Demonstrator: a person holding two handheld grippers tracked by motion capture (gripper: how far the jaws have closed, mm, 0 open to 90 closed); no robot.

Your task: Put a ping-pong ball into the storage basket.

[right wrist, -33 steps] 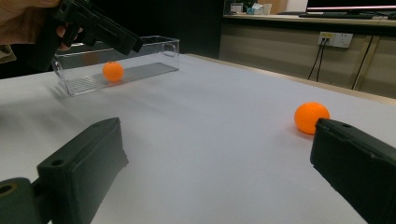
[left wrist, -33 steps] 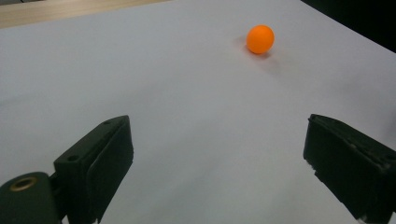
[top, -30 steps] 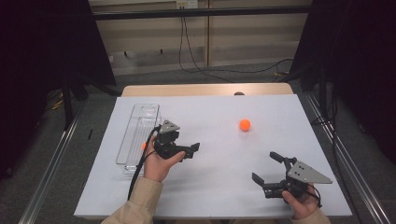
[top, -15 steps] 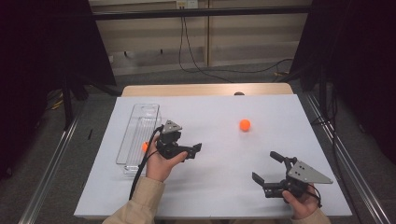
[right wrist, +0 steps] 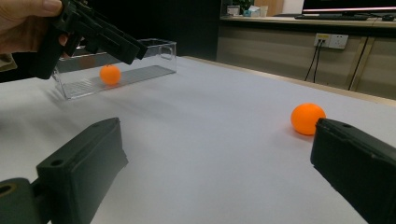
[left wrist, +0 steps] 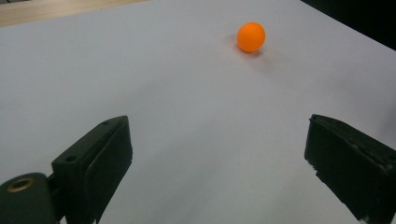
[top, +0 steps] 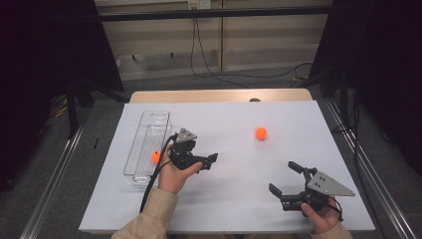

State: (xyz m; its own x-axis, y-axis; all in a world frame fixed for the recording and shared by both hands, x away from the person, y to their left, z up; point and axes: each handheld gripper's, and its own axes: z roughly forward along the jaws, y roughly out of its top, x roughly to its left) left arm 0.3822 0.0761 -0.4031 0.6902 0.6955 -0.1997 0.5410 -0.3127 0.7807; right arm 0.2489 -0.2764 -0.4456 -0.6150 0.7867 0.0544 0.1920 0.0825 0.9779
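A white table (top: 224, 199) seen from above. The left gripper (top: 201, 162) hovers beside a clear tray (top: 149, 124) at about nine o'clock, jaws spread wide and empty. One orange ball (top: 156, 157) lies inside the tray, touching nothing else. A second ball (top: 261, 133) sits loose on the table at about one o'clock — well apart from both tools. The right gripper (top: 288, 179) waits at about five o'clock, jaws released, holding nothing. Compared with a second ago, nothing has shifted — hands, balls and tray keep their places.
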